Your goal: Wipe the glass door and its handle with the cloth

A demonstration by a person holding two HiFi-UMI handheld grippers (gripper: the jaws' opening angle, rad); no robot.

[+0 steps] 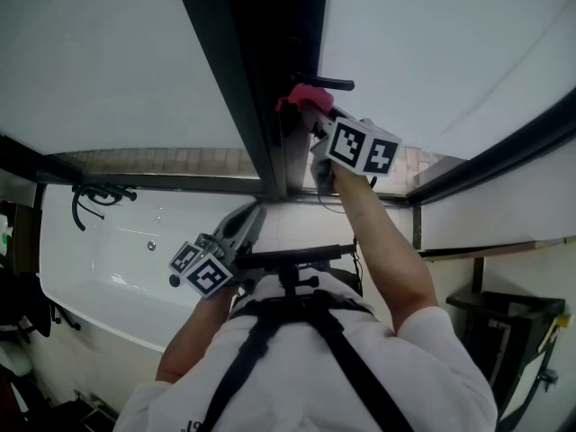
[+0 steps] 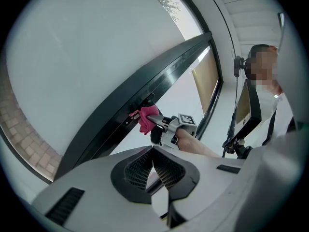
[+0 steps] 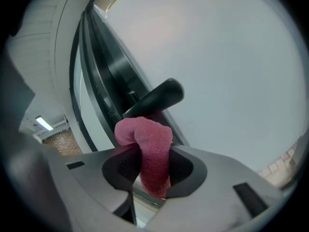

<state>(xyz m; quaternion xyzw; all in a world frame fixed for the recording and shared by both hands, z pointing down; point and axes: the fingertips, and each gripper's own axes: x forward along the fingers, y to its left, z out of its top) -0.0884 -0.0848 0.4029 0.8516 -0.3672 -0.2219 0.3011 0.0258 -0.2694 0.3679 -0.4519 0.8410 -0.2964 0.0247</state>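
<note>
A pink cloth [image 3: 149,149] is pinched in my right gripper [image 3: 150,168], which is shut on it. The cloth [image 1: 302,96] is bunched right under the black door handle [image 1: 329,84], against the dark door frame [image 1: 261,79]. In the right gripper view the handle [image 3: 157,96] sticks out just above the cloth. My left gripper [image 1: 245,225] hangs low near the person's chest, jaws together with nothing between them [image 2: 154,166]. From the left gripper view the right gripper [image 2: 164,125] and the cloth [image 2: 146,119] show against the frame. The glass pane [image 1: 432,43] spreads to the right of the handle.
A second glass pane [image 1: 99,61] lies left of the frame. A white bathtub [image 1: 117,250] with a black tap [image 1: 94,196] sits below left. Dark window bars [image 1: 504,151] cross at the right. A black stand [image 1: 513,331] is at lower right.
</note>
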